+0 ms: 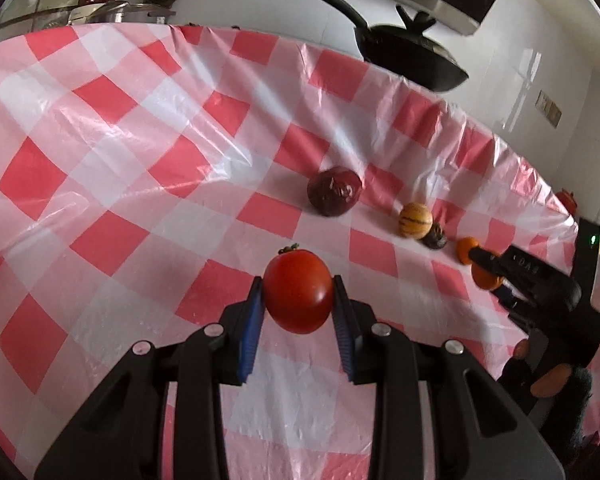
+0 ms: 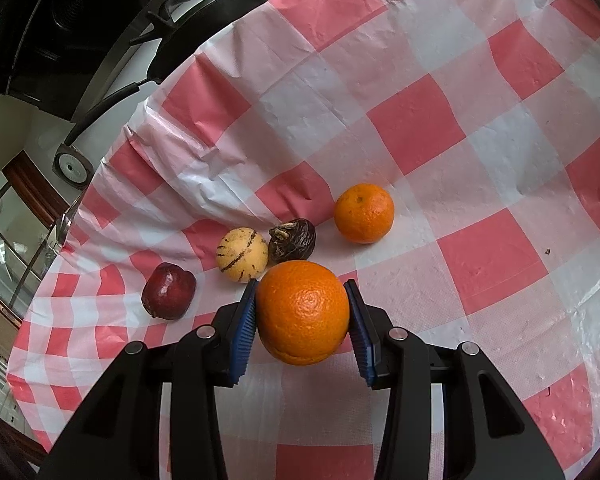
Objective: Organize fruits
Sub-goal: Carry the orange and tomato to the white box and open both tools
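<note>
4 fruits already sit in a row on the checked cloth [image 2: 440, 128], at 11 o'clock of the right gripper [image 2: 302, 312], which clamps an orange [image 2: 302, 312]. the left gripper [image 1: 298, 294] pinches a tomato [image 1: 298, 292]; both look left to place.

Almost nothing is legible. On the black body of the right gripper [image 1: 485, 267], at the right of the left wrist view, stand small pale embossed letters (perhaps "DAS", too blurred to be sure). The fruits, checked tablecloth [image 1: 140, 160] and far wall carry no readable print.
</note>
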### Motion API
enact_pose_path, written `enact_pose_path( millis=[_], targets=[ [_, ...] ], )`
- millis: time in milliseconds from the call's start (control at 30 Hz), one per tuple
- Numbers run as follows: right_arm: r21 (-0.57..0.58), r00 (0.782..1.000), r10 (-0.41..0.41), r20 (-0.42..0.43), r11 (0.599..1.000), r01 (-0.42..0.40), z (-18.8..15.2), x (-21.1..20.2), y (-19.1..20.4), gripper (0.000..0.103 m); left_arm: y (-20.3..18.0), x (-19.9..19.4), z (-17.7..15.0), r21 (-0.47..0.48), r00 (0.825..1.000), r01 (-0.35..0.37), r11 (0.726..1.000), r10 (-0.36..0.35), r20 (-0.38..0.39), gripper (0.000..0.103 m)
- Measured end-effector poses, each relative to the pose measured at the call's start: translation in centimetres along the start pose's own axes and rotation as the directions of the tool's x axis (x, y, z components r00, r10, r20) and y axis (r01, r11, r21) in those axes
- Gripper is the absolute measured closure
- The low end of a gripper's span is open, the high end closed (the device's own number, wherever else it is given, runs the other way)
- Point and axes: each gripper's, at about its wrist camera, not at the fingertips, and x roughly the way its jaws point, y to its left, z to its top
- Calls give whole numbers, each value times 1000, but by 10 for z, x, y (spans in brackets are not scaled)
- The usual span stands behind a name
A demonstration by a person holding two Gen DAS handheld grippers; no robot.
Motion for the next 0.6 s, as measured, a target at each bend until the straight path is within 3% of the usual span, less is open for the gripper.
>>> enact_pose_path(
  millis=[133,233,333,433,500,600],
  targets=[
    [1,1000,21,6,1000,-21,0,-3,0,60,6,-7,3,-26,1000,-23,999,24,12,70],
    [-2,997,25,-69,1000,-25,-3,2,3,60,12,-28,-6,-47,999,-32,998,32,-1,70],
    [15,988,-8,-155,1000,11,-25,-6,11,60,20,-53,-24,-31,999,-48,998,48,-20,70],
    [2,981,24,-194,1000,-24,-52,-25,29,60,34,-77,-40,-31,997,-76,997,75,-20,70],
    [1,978,62,-198,998,-63,-67,-41,40,60,42,-93,-49,-25,996,-87,996,87,-20,70],
    [-97,981,87,-172,990,-104,-91,-73,68,60,51,-118,-61,-3,994,-113,994,113,-3,70]
  ],
)
